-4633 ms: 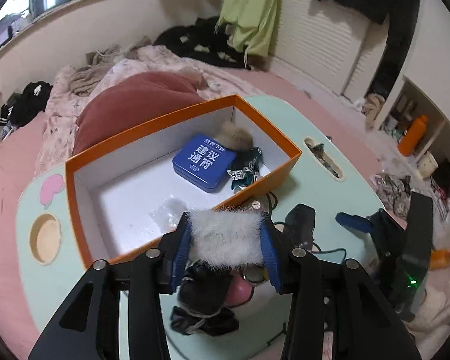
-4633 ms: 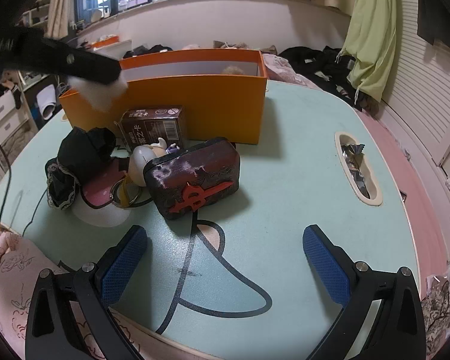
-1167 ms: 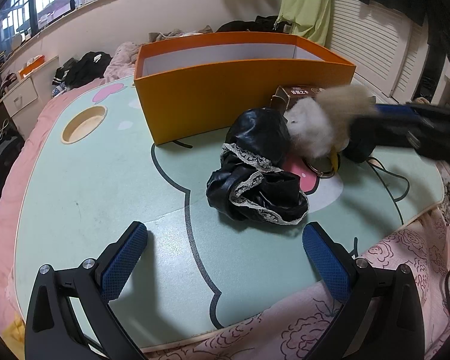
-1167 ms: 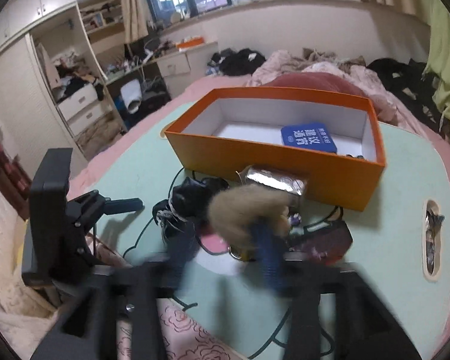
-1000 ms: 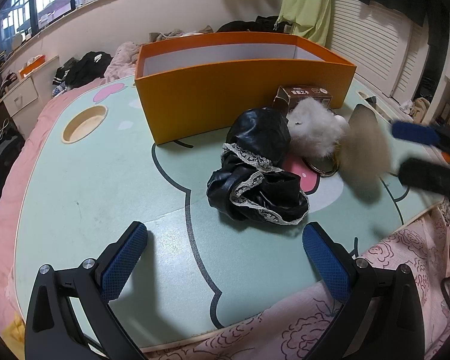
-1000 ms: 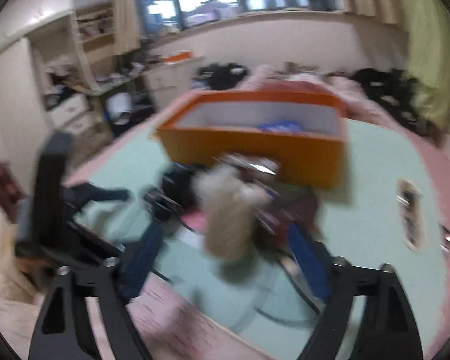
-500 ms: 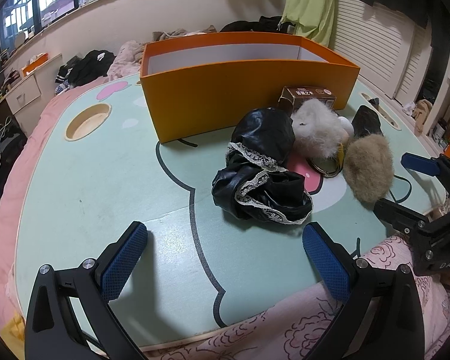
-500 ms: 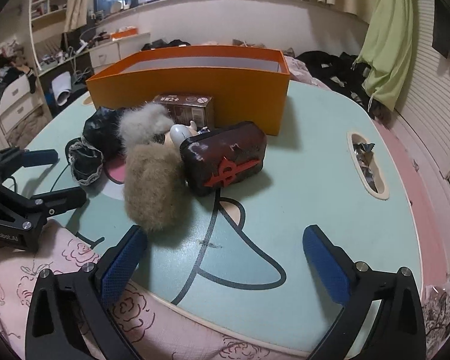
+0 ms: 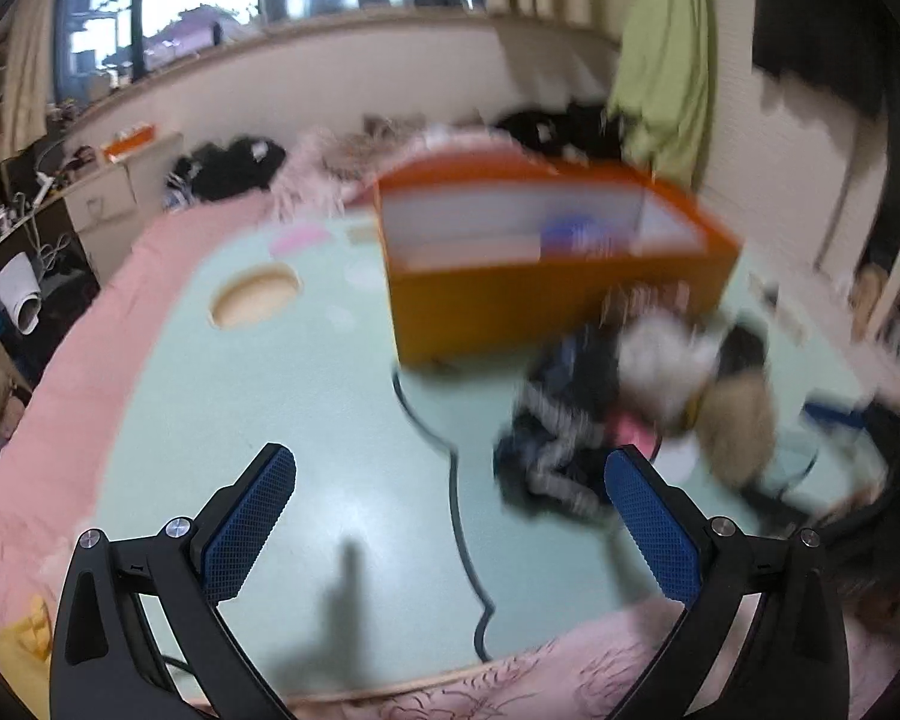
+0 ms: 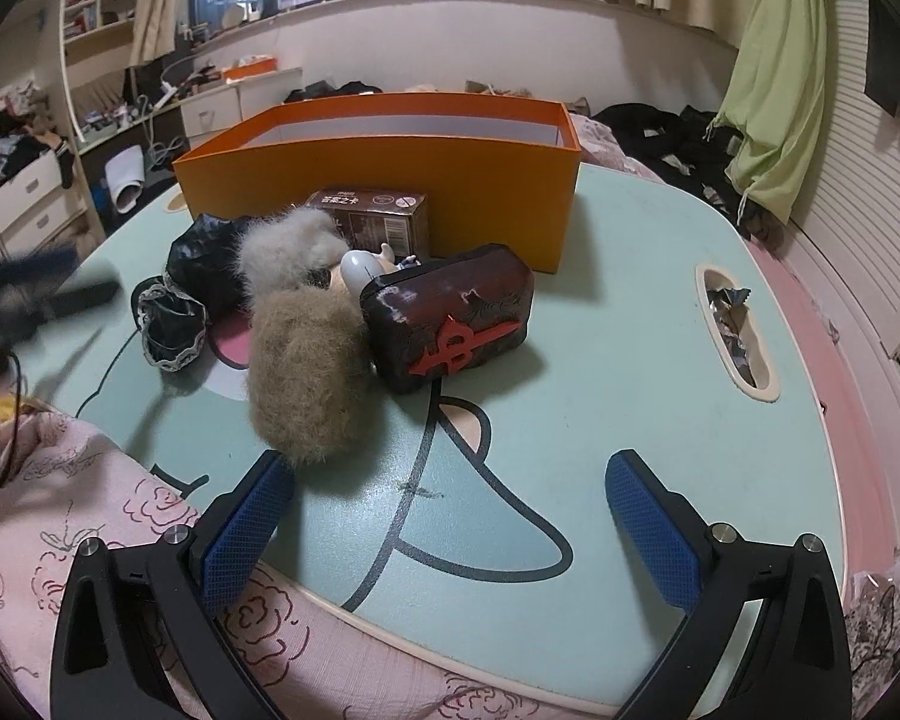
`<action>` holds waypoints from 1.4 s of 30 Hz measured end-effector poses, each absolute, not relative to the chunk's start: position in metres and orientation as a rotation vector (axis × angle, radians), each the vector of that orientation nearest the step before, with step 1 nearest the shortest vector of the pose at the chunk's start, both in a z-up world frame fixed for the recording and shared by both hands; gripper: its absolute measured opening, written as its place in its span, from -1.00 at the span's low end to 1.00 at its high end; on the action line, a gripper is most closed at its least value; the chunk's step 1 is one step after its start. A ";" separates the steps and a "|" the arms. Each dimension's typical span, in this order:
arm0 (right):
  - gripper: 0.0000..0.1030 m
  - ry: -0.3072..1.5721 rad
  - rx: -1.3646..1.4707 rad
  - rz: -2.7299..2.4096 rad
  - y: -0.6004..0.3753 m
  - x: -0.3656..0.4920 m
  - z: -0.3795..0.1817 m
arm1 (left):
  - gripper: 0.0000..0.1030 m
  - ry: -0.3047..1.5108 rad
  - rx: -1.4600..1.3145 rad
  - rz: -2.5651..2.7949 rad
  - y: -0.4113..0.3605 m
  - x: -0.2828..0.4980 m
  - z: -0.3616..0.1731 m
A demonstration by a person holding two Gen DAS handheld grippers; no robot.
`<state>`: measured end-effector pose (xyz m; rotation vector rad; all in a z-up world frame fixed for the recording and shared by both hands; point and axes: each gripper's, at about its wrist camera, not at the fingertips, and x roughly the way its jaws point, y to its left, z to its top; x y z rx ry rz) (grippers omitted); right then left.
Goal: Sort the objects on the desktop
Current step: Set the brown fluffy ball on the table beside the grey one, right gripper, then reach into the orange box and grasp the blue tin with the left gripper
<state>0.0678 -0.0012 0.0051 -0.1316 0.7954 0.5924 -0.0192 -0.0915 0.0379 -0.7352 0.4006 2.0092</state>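
A mint-green counter point(image 10: 630, 312) with a printed cartoon outline is set on pink bedding in a cluttered bedroom. Both the left hand-held gripper point(image 9: 450, 516) and right hand-held gripper point(image 10: 450, 516) are spread wide and empty. The brown fur pouch point(image 10: 306, 372), white fur pouch point(image 10: 282, 255) and dark case point(image 10: 450, 318) are grouped before the orange box point(image 10: 390, 174).

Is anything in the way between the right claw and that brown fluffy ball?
Nothing visible. The right gripper is open and empty, and the brown fluffy ball lies on the table just ahead of its left finger. The dark red pouch sits beside the ball, not in front of it.
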 end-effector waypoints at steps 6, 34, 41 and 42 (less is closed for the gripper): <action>1.00 0.796 -0.130 0.591 -0.001 0.067 0.005 | 0.99 0.268 -0.787 1.853 -0.049 -0.034 0.107; 1.00 0.796 -0.117 0.593 0.004 0.070 -0.006 | 0.49 0.576 -1.453 1.764 0.187 -0.078 0.020; 1.00 0.795 -0.111 0.594 0.005 0.068 -0.006 | 0.34 0.801 -1.329 1.762 0.199 -0.052 0.014; 1.00 0.794 -0.113 0.594 0.004 0.069 -0.006 | 0.34 0.800 -1.325 1.752 0.197 -0.052 0.015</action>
